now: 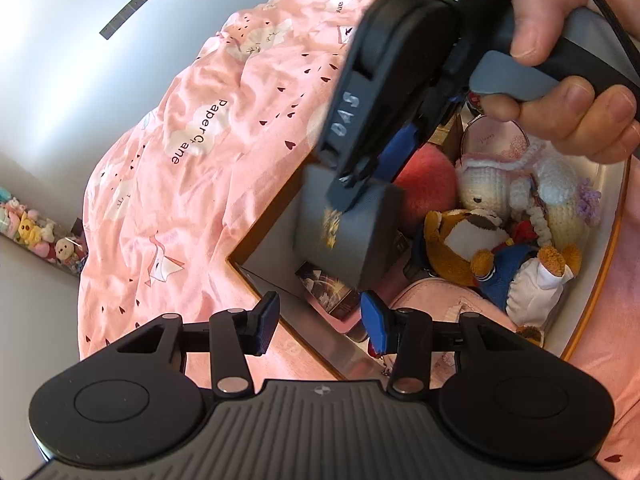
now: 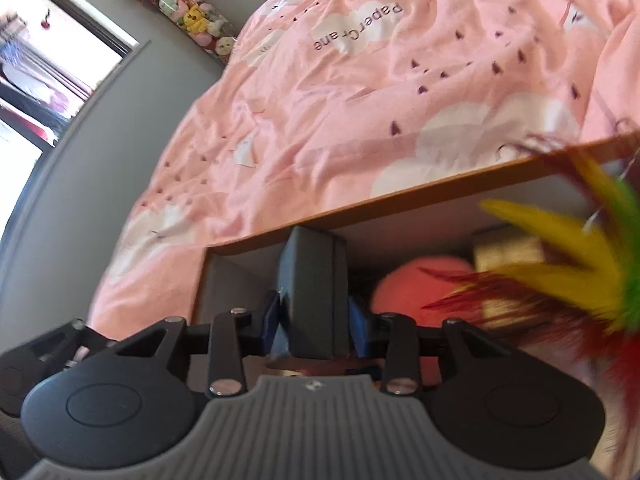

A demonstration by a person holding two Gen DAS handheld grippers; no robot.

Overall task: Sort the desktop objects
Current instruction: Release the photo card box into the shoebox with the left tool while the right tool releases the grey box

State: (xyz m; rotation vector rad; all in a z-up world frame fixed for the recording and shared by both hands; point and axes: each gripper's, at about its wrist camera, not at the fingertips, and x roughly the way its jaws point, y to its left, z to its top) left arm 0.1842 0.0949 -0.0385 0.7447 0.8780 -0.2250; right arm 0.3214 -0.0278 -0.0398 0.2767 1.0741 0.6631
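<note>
Two grippers are at work over one wooden-rimmed storage box that sits against the pink bedspread. Starting at the left, my left gripper hangs near the box's corner with its blue pads well apart and nothing between them. Just past it, my right gripper reaches down into the box's left end around a small dark grey case, which stands upright close to the inner wall; the pads flank both its sides, but I cannot tell whether they are pressing on it. Further right in the box lie a red plush ball, a pale crocheted doll and an orange-and-blue stuffed toy, and coloured feathers blur across the right wrist view.

I judge the step in hand to be placing the case into the box. The next move, as I see it, calls for making sure the pads are clear of the case, then lifting straight up so it is not tipped against the wall or dragged out
</note>
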